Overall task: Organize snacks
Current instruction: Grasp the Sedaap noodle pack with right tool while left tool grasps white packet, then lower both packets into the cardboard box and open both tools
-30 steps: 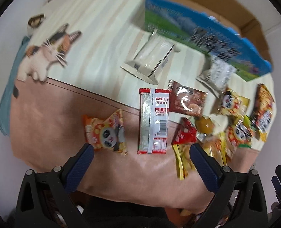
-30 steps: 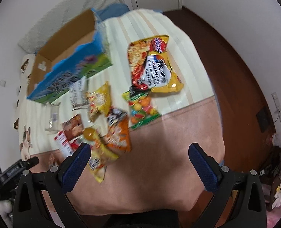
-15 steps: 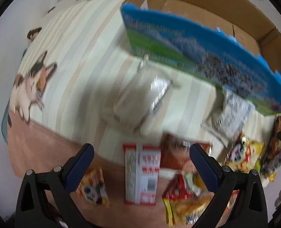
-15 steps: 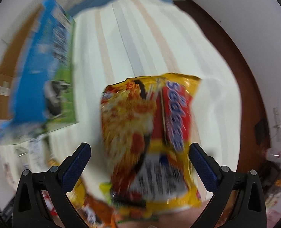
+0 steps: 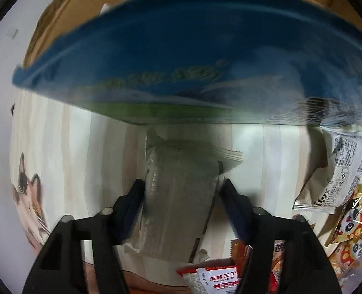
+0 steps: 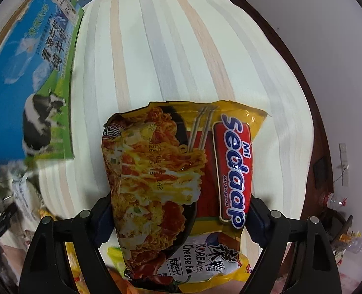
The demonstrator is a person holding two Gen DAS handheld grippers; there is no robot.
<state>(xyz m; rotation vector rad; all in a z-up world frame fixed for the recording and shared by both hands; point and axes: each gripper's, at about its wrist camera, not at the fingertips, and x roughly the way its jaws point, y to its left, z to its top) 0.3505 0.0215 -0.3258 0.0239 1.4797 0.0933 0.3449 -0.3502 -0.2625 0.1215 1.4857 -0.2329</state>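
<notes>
Both tongs have dropped onto packets: left tongs (image 5: 181, 191) squeeze a grey wrapper (image 5: 178, 196), right tongs (image 6: 179, 210) clamp a noodle packet (image 6: 176, 183), sides pinched for lifting toward the box (image 5: 181, 61).

You've got 1 noodle pack (image 6: 178, 191), 1 clear wrapper pack (image 5: 178, 203), 1 milk carton box (image 5: 193, 56), 2 panda snack bags (image 5: 352, 223).

Yellow noodle packet (image 6: 181, 191) with a red logo panel and orange noodle print, blue-and-green carton (image 6: 31, 85) showing a black-and-white cow, cream bedsheet (image 6: 181, 49) striped beige and grey; silvery-grey wrapper (image 5: 181, 196), calico cat print (image 5: 29, 196) on sheet
</notes>
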